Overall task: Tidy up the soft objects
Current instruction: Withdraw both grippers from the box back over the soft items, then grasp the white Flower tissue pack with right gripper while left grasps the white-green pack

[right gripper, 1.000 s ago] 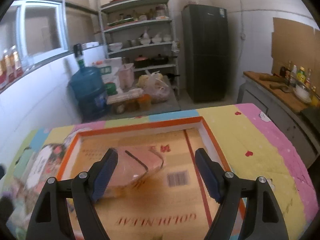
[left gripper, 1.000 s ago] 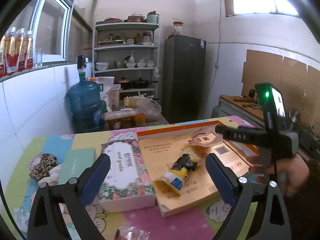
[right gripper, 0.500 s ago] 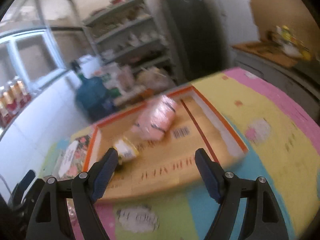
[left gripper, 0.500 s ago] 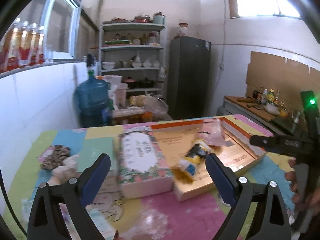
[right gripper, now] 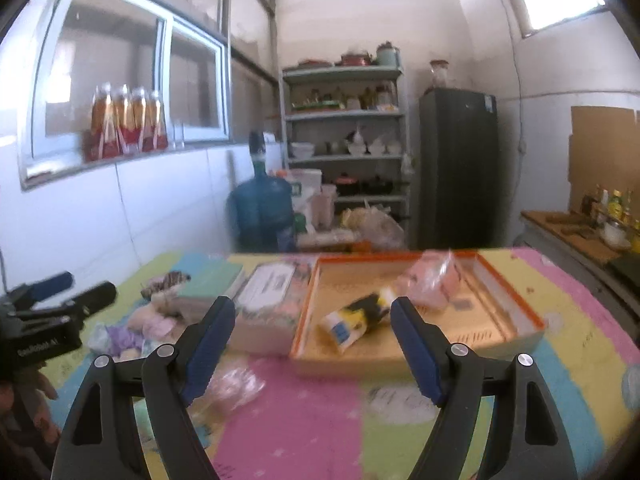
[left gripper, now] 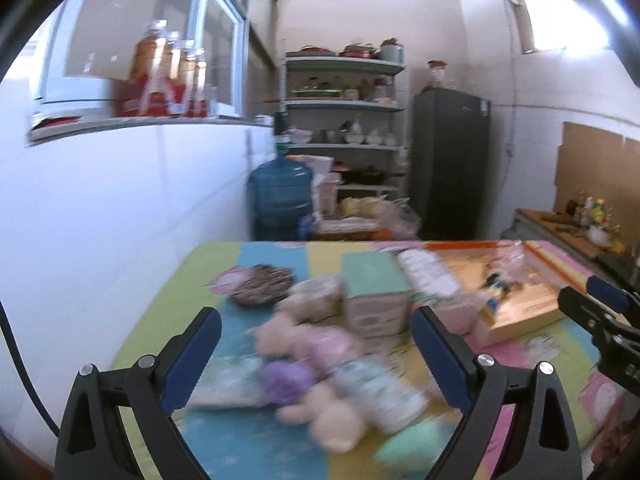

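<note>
- The left hand-held gripper (left gripper: 316, 354) hangs released, jaws wide, just above a blurred heap of plush toys (left gripper: 308, 344) on the worktop (left gripper: 160, 308)
- The heap lies straight ahead and between the blue pads, so the left side is the nearer; its long axis seems to run from near-right to far-left, though blur hides which way any toy points
- The right hand-held gripper (right gripper: 312, 348) is also released and empty, facing the orange-rimmed box (right gripper: 516, 308), where 2 packets, a pink bag (right gripper: 432, 284) and a yellow pouch (right gripper: 356, 320), already lie

Two packets (right gripper: 354, 318) inside tray (right gripper: 510, 300), tissue boxes (right gripper: 264, 300) just left, plush toys (right gripper: 150, 320) beyond.
</note>
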{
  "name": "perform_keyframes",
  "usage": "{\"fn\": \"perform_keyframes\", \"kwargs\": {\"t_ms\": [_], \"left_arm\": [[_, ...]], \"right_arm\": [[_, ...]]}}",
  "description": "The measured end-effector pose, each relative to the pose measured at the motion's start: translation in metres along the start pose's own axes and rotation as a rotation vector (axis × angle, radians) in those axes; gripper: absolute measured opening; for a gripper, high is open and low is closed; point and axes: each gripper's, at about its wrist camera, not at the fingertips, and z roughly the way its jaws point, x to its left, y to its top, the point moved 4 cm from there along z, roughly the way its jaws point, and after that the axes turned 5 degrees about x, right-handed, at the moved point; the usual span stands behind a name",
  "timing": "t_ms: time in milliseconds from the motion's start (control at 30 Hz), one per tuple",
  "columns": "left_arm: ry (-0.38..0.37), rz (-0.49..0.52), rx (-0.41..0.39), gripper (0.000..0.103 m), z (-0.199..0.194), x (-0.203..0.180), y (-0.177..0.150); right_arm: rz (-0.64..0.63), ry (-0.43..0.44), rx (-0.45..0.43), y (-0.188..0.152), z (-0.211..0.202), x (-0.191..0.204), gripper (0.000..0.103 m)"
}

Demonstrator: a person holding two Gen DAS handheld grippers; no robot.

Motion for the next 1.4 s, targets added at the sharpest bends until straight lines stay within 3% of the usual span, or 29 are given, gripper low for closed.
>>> {"fn": "perform_keyframes", "kwargs": {"t_ms": [67,533,767,967,1133,1400], "left_arm": [[0.027,-0.004,0.013,0.096,-0.001,0.016,-0.008],[-0.033,-0.072,0.094,0.096,0.006,0.078,-0.049],[-0.011,-0.093,0.105,0.096,0.015,0.094,-0.053],[-0.005,-0.089,0.120,0.096,0.023,0.095,-0.054],[-0.014,-0.099,0.143,0.096,0.033,0.100,-0.054],[-0.024,-0.087,0.170,0.096,0.052,0.101,-0.050]], "right_arm": [[0.002,0.044,0.027,-0.009,0.002,0.018,0.081],[-0.051,0.126,0.163,-0.030,0.034,0.082,0.081],[-0.123,0.326,0.252,-0.025,0.061,0.104,0.081],[-0.156,0.399,0.410,-0.026,0.106,0.116,0.081],[-0.193,0.378,0.507,-0.036,0.131,0.120,0.081],[-0.265,0.379,0.536,-0.040,0.141,0.128,0.076]]}}
